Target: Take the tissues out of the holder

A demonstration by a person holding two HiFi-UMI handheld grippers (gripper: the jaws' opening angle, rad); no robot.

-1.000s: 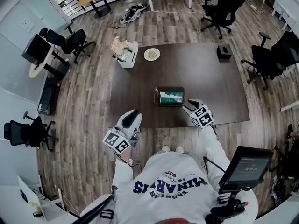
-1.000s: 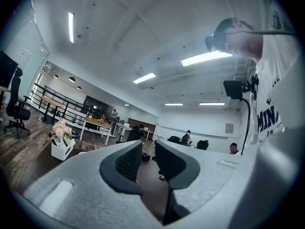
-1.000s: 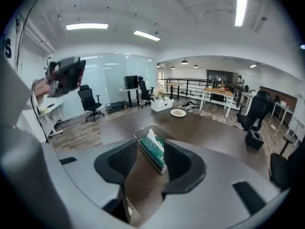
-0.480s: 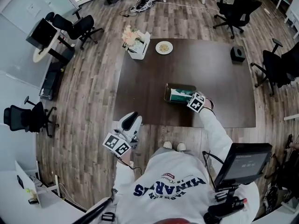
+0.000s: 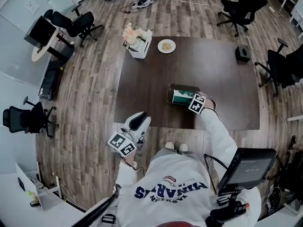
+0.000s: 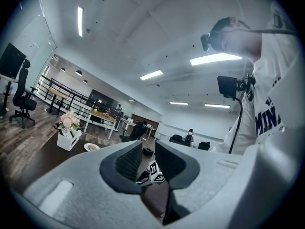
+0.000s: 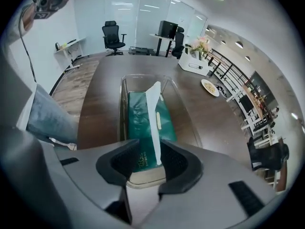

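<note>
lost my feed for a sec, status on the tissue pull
Right gripper over holder, jaws just closing around upright tissue, not yet pinched. Left gripper open, empty, held aside. Nothing in the way.

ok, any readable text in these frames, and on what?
"MINAR...": large print on the sweatshirt, upside down, ending unclear.
Small print beside it: too blurred.
Green tissue pack: print too small.
Left gripper cube, right gripper cube: square markers, no words.
</note>
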